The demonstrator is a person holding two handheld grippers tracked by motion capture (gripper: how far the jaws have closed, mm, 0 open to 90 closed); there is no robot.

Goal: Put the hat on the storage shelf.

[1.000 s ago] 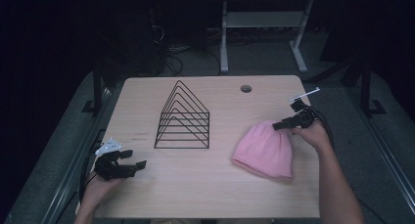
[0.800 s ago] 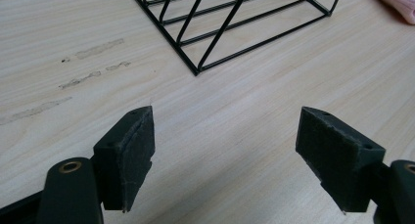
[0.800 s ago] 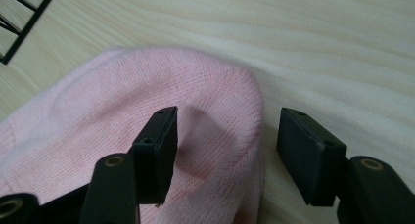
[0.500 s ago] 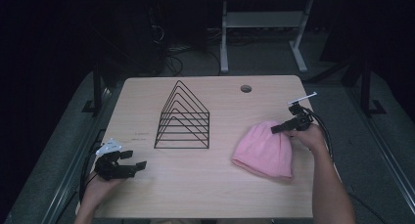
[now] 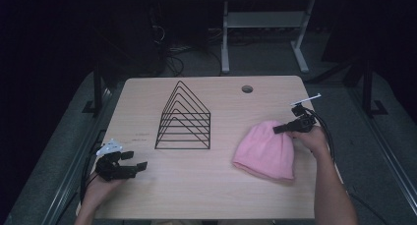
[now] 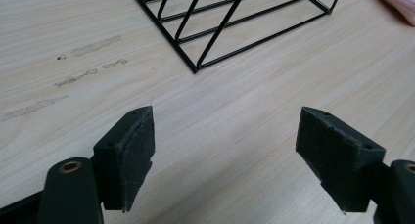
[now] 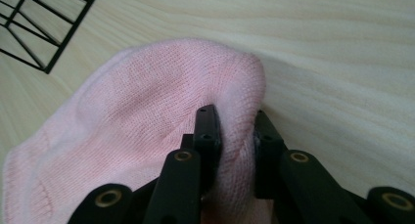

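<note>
Barely anything has shifted over the last second: my right claw has nudged a touch along the edge of the pink beanie, and my left claw has stayed parked where it was, down at the near left corner of the tabletop.

So where things stand. From the right gripper view, the right claw is pinched closed on a fold of the beanie's knit, right at the rounded crown end, with fabric bunched up between the two jaws. The rest of the hat looks like it's lying flat on the wood, over on the right side of the tabletop, well apart from the black wire rack that stands in the middle. I can't tell if the crown is actually lifted off the surface yet or just squeezed.

Left claw is wide open and holding nothing, jaws spread over bare wood with the corner of the wire rack up ahead and a sliver of pink at the far edge.

Progress-wise, I'd call this early. The grab is made, that's the part that's done. The beanie hasn't gone anywhere, and whatever comes of it (my guess is draping it on the rack or folding it, but that's only a guess) is all still to do. Left hand hasn't joined in at all.
</note>
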